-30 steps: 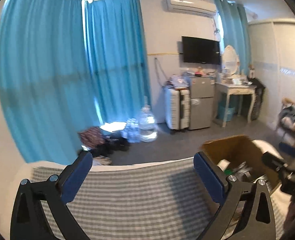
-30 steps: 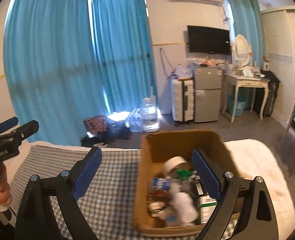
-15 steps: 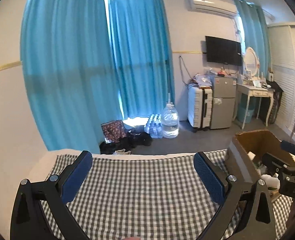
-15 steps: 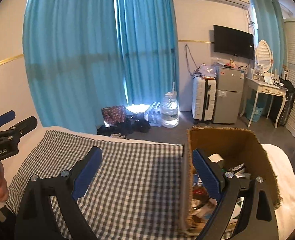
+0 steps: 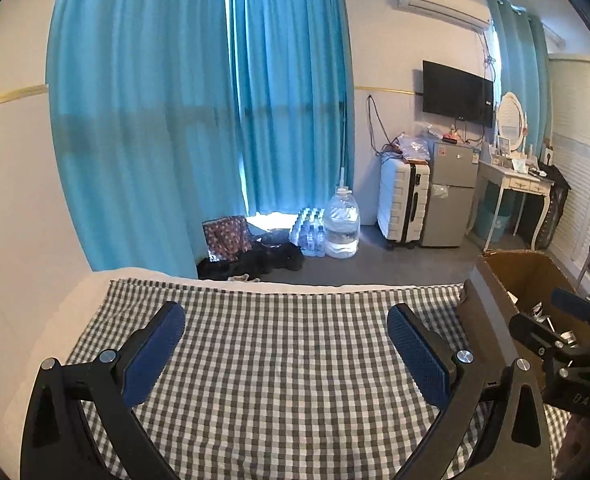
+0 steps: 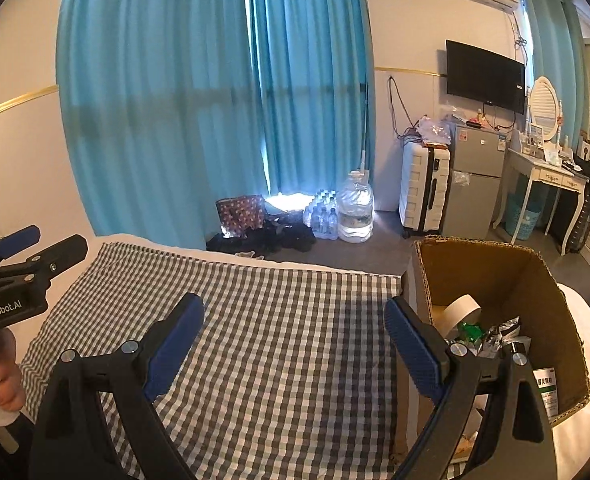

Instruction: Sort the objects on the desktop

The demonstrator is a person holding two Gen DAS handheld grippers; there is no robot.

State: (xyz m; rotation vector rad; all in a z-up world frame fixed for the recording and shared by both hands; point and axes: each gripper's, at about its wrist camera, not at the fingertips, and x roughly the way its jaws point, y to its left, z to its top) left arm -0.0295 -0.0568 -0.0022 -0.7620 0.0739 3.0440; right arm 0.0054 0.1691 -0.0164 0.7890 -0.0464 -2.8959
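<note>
A brown cardboard box (image 6: 507, 276) stands at the right end of a checked cloth (image 6: 279, 340). It holds a roll of white tape (image 6: 461, 312), a green packet (image 6: 469, 332), a white carton with green print (image 6: 547, 392) and other small items. My right gripper (image 6: 295, 340) is open and empty, its right finger beside the box's left wall. My left gripper (image 5: 287, 344) is open and empty over the bare cloth (image 5: 279, 360). The box (image 5: 531, 280) shows at the right of the left wrist view, with the other gripper in front of it.
Beyond the table edge lie a floor with a large water bottle (image 6: 355, 212), a pack of small bottles, a patterned bag (image 6: 241, 214), a white suitcase (image 6: 423, 192), a small fridge and a dressing table (image 6: 547, 184). Blue curtains hang behind.
Both views have swung left and pulled back. The box has moved from under my right gripper to its right side. Both grippers have stayed open.
</note>
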